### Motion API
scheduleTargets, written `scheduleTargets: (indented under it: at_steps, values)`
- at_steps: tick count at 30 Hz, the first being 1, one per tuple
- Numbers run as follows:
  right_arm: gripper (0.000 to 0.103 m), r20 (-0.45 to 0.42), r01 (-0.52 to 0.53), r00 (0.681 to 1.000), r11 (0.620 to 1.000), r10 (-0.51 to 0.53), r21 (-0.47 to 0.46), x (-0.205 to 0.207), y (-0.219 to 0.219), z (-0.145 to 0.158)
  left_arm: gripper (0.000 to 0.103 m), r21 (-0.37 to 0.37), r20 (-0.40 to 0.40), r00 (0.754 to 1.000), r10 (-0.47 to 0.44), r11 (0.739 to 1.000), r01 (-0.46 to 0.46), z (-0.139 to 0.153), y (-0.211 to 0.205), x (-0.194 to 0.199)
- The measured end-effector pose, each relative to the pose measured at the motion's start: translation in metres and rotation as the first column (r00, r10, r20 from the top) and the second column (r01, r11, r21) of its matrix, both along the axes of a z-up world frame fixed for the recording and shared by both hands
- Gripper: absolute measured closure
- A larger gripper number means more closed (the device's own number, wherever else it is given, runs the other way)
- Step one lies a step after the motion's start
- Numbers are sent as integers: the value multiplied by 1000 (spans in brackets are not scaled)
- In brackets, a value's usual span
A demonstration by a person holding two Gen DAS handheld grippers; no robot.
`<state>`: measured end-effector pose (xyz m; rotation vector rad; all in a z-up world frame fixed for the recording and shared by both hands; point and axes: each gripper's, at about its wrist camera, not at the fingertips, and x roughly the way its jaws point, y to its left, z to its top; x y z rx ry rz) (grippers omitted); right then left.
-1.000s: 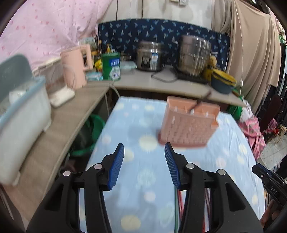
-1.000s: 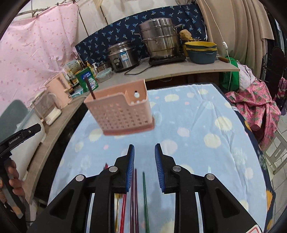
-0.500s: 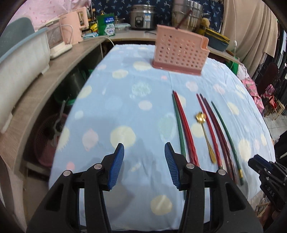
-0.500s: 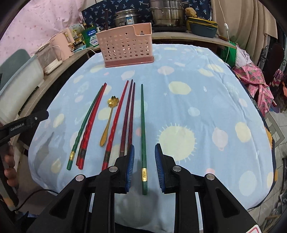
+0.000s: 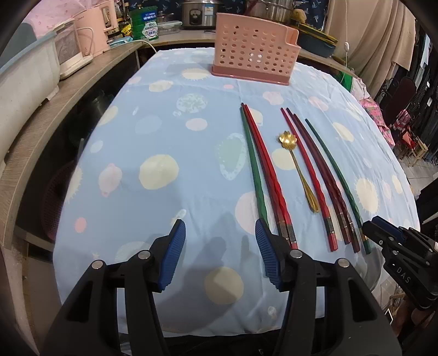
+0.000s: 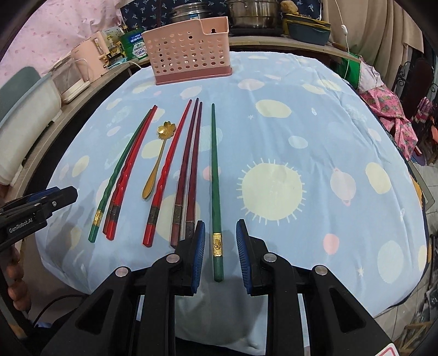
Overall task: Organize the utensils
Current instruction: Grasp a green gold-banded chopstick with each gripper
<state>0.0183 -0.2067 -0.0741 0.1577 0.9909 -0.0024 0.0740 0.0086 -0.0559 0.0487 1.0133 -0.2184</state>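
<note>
A table wears a blue cloth with suns and dots. A pink holder full of holes stands at its far end. Chopsticks lie in a row, red, dark and green, with a gold spoon among them. The right gripper has its jaws apart around the end of one green chopstick. The left gripper is wide open over bare cloth. Pots and a pink kettle sit on the counter behind.
</note>
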Motion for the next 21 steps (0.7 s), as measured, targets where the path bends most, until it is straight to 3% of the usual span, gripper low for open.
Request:
scheduleTargets:
  at_steps: [21]
  values:
    - [82,-27,1,1000,1000,-1,11,-2,2,-11,52,2,-72,995,-68,998,69,-20,-19,-7]
